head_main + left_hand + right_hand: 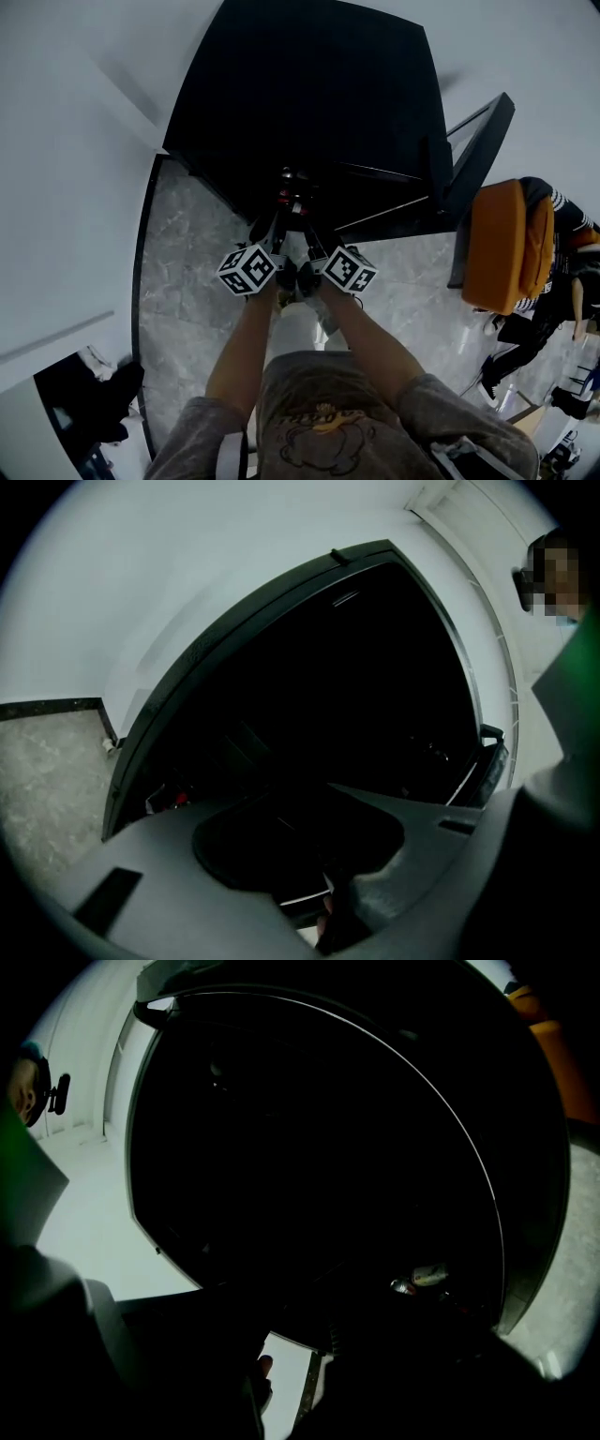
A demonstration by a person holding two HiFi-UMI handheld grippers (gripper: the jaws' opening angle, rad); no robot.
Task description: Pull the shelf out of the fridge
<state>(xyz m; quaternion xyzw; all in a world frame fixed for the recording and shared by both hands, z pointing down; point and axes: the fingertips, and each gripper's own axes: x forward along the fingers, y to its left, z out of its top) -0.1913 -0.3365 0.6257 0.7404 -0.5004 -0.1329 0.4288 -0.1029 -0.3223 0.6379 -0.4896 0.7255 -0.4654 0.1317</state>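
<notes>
I'm at the grasp: left gripper (328, 904) looks clamped on the shelf (302, 899) edge low in the fridge (309, 94), right gripper (307, 223) jaws too dark to judge, so next I'd pull straight and level.

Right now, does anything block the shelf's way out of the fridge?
Nothing visible does: the door is swung wide open at right, and only the person stands before the fridge. Its dark interior hides most of the shelf.
</notes>
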